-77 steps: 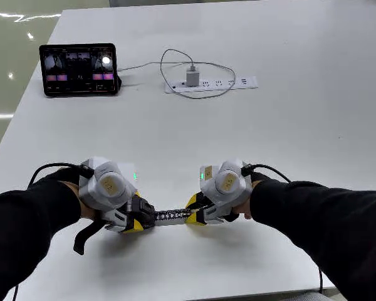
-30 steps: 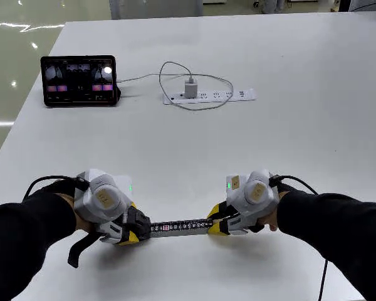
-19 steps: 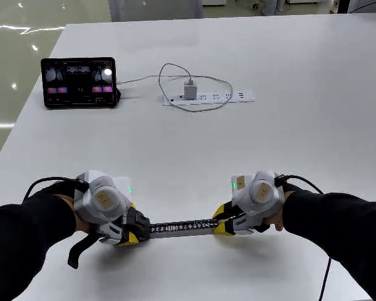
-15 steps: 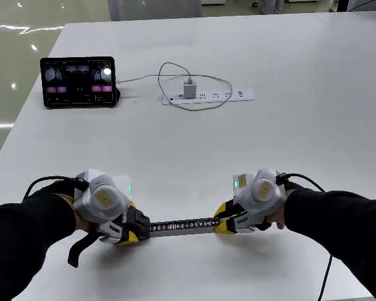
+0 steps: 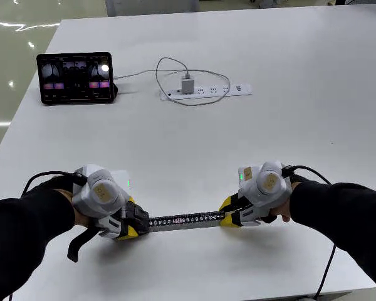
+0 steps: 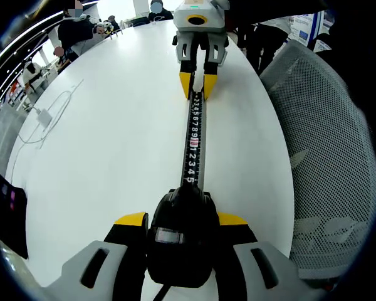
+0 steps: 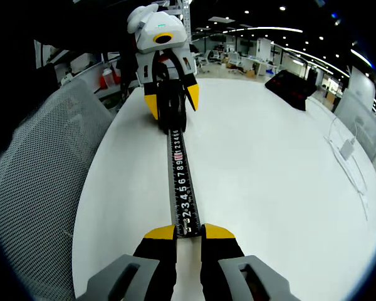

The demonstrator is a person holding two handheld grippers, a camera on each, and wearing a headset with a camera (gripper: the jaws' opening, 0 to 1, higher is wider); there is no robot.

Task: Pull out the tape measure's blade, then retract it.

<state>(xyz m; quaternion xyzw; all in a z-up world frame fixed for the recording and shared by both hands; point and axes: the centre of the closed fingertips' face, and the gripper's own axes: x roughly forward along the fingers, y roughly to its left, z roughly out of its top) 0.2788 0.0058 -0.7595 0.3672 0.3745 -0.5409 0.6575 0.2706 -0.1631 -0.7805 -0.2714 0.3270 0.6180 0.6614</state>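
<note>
A black tape measure case [image 6: 178, 235] sits between the yellow-tipped jaws of my left gripper [image 6: 178, 221], which is shut on it; the same gripper [image 5: 133, 224] is at the near left of the white table in the head view. The numbered blade [image 5: 186, 219] stretches flat over the table to my right gripper [image 5: 228, 215]. In the right gripper view, my right gripper [image 7: 188, 232] is shut on the blade's tip [image 7: 185, 231], with the blade [image 7: 179, 182] running away to the case [image 7: 170, 103]. From the left gripper view, the blade [image 6: 193, 135] leads to the right gripper [image 6: 197, 80].
A tablet [image 5: 76, 77] stands at the far left of the table [image 5: 288, 119]. A white power strip [image 5: 203, 91] with a charger and looped cable lies behind the grippers. A mesh chair [image 6: 323, 157] stands at the near table edge. People sit far off in the left gripper view.
My right gripper has moved further right with the blade's tip, so more blade lies drawn out between the grippers. The left gripper has kept its place with the case.
</note>
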